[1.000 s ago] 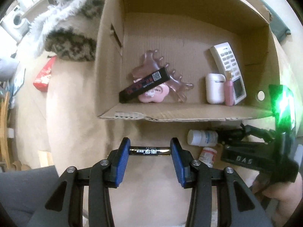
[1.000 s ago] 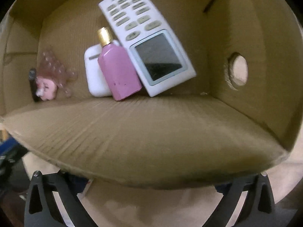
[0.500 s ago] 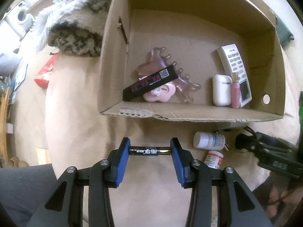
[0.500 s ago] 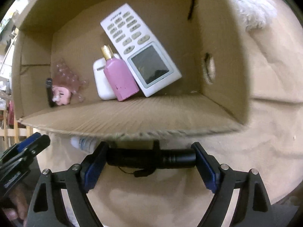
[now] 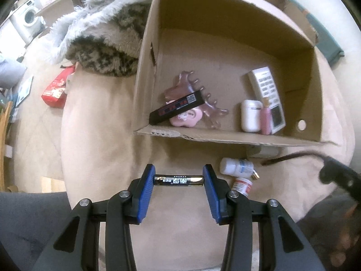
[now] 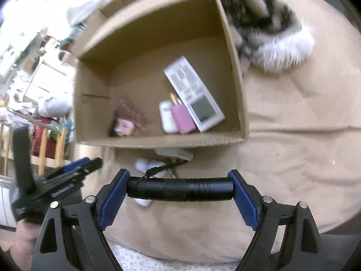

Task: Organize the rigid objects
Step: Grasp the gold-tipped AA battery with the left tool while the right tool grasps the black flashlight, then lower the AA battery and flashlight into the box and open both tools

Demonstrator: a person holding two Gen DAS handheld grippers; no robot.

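My left gripper (image 5: 178,180) is shut on a black and gold battery (image 5: 178,180), held crosswise between its blue pads above the beige cushion. My right gripper (image 6: 179,188) is shut endwise on a black flashlight (image 6: 179,188) with a wrist cord. Beyond both stands an open cardboard box (image 5: 237,136) (image 6: 162,141). Inside it lie a white remote (image 5: 267,96) (image 6: 194,97), a pink bottle (image 5: 265,118) (image 6: 182,118), a white earbud case (image 5: 250,115), a black bar (image 5: 177,109), a pink comb (image 5: 191,88) and a pink toy (image 5: 186,118).
Two small white pill bottles (image 5: 235,166) (image 5: 241,185) lie on the cushion just in front of the box. A furry patterned blanket (image 5: 103,43) (image 6: 268,33) rests against the box's side. A red packet (image 5: 56,90) lies on the floor.
My right gripper came up from below the box's front wall with the black flashlight clamped between its pads. My left gripper rose a little with the battery, and the box looks farther off.
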